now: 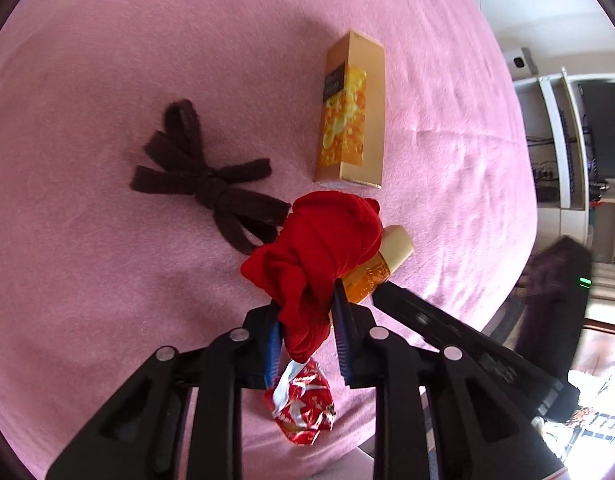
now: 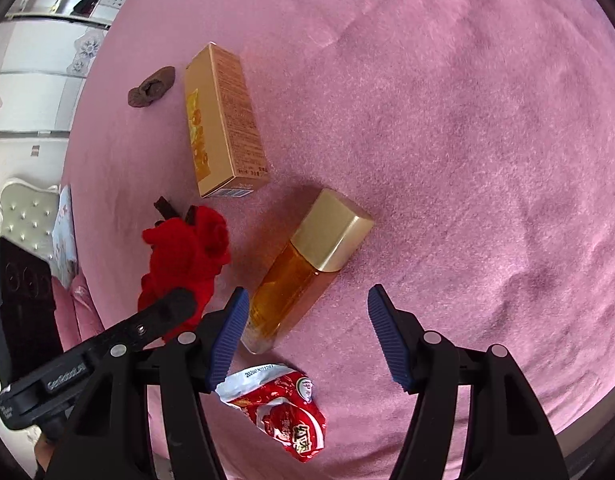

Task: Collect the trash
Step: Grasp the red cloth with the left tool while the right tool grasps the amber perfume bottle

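My left gripper (image 1: 305,300) is shut on a red cloth (image 1: 319,248) and holds it above the pink bed cover; the cloth also shows in the right wrist view (image 2: 185,264). A crumpled red and white snack wrapper (image 1: 303,404) lies on the cover below it, near my right gripper's left finger (image 2: 279,408). My right gripper (image 2: 307,304) is open and empty, hovering over the lower end of an amber bottle with a gold cap (image 2: 303,268), which lies flat. The bottle is partly hidden behind the cloth in the left wrist view (image 1: 381,268).
A gold and orange carton (image 1: 351,112) lies flat beyond the bottle (image 2: 223,124). A dark brown knotted fabric strip (image 1: 203,176) lies to the left. Another brown item (image 2: 151,88) sits farther off. The pink cover (image 2: 467,160) stretches right. The bed edge, shelves and furniture lie beyond.
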A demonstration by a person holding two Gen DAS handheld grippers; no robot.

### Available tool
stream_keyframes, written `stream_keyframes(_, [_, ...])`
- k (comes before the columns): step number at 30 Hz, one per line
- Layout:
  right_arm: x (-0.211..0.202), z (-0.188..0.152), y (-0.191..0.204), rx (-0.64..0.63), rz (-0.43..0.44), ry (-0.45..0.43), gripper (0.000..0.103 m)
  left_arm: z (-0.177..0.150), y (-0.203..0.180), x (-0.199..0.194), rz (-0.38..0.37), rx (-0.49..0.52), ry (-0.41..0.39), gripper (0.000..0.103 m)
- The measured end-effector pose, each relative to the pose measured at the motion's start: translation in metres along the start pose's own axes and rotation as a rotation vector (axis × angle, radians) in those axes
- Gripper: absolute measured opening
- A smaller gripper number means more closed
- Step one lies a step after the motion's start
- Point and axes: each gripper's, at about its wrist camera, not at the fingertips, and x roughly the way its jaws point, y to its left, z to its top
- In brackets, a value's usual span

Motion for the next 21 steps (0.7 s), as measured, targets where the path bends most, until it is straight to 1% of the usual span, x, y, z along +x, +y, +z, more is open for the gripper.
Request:
stream_keyframes(2, [0.008,0.001,0.0,0.058,0.006,0.01,0.061,-0.001,0.008,-0.013,-0.023,-0.016,-0.021,0.022])
stream_keyframes(5, [0.016,0.002,0.001,0.13,0.005,0.004,0.061,0.001,0.016,-0.026,-0.026,-0.029,-0.039,0.022])
stream_keyframes(8, [0.024,0.006,0.005,0.184,-0.035,-0.012,0.062,0.0,0.027,-0.032,-0.013,-0.027,-0.042,0.022])
stream_keyframes(10, [0.027,0.006,0.007,0.209,-0.05,-0.021,0.065,0.0,0.03,-0.032,-0.014,-0.03,-0.043,0.022])
stream_keyframes(14, [0.037,0.012,0.02,0.203,-0.126,-0.03,0.065,0.0,0.029,-0.029,-0.004,-0.02,-0.048,0.022])
stream_keyframes(15, [0.039,0.012,0.024,0.184,-0.168,-0.032,0.059,0.0,0.028,-0.026,-0.005,-0.021,-0.047,0.022])
stream_keyframes(16, [0.04,0.01,0.029,0.155,-0.214,-0.038,0.051,-0.001,0.028,-0.023,-0.011,-0.025,-0.045,0.022])
stream_keyframes(17, [0.04,0.009,0.031,0.134,-0.226,-0.046,0.048,-0.001,0.028,-0.022,-0.019,-0.03,-0.04,0.022])
stream_keyframes(18, [0.04,0.007,0.034,0.107,-0.235,-0.052,0.042,-0.002,0.027,-0.019,-0.021,-0.033,-0.036,0.022])
stream_keyframes(19, [0.039,0.006,0.038,0.071,-0.249,-0.055,0.04,-0.001,0.017,-0.014,-0.022,-0.037,-0.033,0.022])
stream_keyframes(21, [0.04,0.003,0.043,0.026,-0.26,-0.06,0.037,-0.002,0.017,-0.013,-0.026,-0.042,-0.026,0.022])
